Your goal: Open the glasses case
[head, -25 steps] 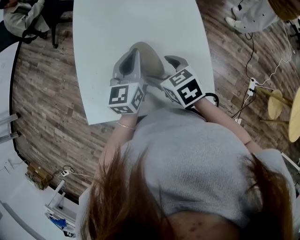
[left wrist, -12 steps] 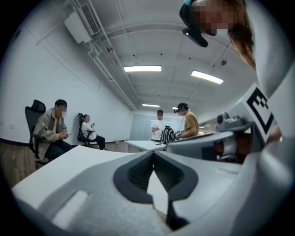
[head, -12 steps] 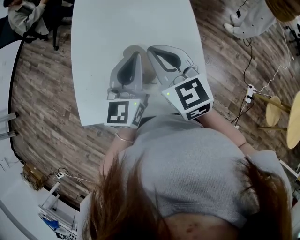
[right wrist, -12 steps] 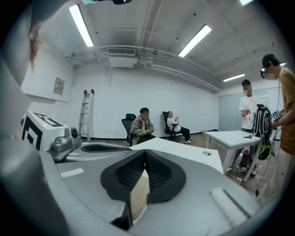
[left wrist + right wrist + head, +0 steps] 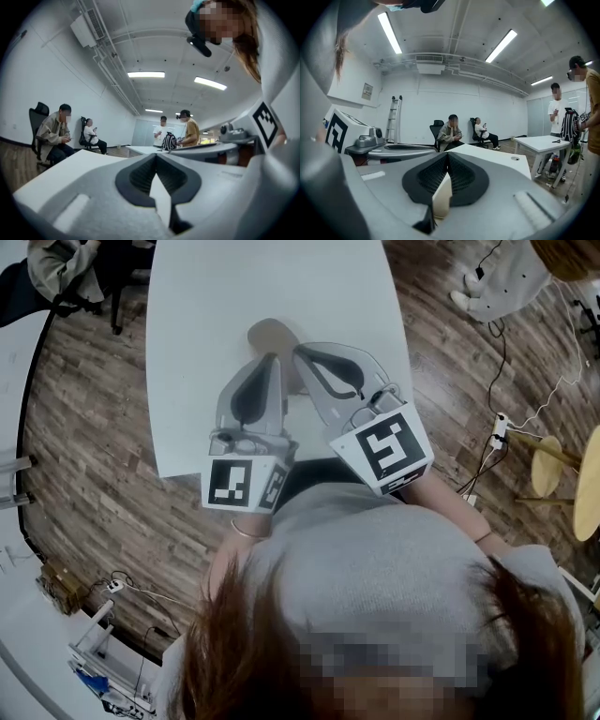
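Above the near half of the white tabletop (image 5: 206, 296), the left tongs (image 5: 271, 360) and the right tongs (image 5: 302, 351) are both squeezed together, pads meeting with nothing gripped between them. They sit side by side, tips angled toward each other and pointing away from the person. Just past those tips lies the glasses case (image 5: 267, 336), a taupe oval resting on the tabletop, its near end covered by the tongs; whether its lid is raised cannot be told. Wooden floor (image 5: 84, 399) surrounds the tabletop, and seated people (image 5: 451, 130) show across the room.
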Tool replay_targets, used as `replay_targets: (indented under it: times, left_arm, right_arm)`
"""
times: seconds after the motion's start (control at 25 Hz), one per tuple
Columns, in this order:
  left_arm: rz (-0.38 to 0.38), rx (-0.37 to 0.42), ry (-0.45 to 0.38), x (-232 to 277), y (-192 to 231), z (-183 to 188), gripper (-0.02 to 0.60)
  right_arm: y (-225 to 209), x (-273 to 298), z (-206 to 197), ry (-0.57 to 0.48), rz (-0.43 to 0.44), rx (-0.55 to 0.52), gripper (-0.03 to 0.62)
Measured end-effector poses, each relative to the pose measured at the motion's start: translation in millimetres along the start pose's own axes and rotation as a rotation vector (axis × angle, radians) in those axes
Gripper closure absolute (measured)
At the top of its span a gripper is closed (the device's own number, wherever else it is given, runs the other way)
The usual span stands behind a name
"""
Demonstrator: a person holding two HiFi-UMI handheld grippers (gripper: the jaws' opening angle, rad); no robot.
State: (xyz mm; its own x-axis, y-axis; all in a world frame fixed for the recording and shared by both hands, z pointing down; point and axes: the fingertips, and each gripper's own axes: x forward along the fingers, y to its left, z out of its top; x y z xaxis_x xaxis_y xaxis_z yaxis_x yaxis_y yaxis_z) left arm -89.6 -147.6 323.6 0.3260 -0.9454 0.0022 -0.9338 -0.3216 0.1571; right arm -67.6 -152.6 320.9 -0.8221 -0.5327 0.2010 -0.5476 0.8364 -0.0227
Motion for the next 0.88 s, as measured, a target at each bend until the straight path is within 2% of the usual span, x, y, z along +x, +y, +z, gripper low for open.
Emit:
replay_targets:
  times: [0.08,0.32,0.68,0.88]
  left_arm:
    - [-0.010,0.030,0.004,-11.1,-7.5,-0.3,0.580]
    - [-0.061,0.036,-0.010,-67.5,-37.1,-4.0,0.580]
    - [-0.140,0.068,0.024,-199.9,-87.4,2.1,0.580]
    - [-0.188,0.060,-0.035,-249.8,-120.2,19.1,0.580]
  right_arm:
    - [7.8,-7.8,1.0,-0.009,-0.011,0.012,0.589]
    - [49.6,-51.2,-6.3,-0.027,-0.049,0.029,0.589]
    - [166.5,-138.1,-14.9,-0.067,-0.138,0.001,0.589]
    - [215.0,-174.5,-11.8,-0.072,-0.153,-0.013,0.589]
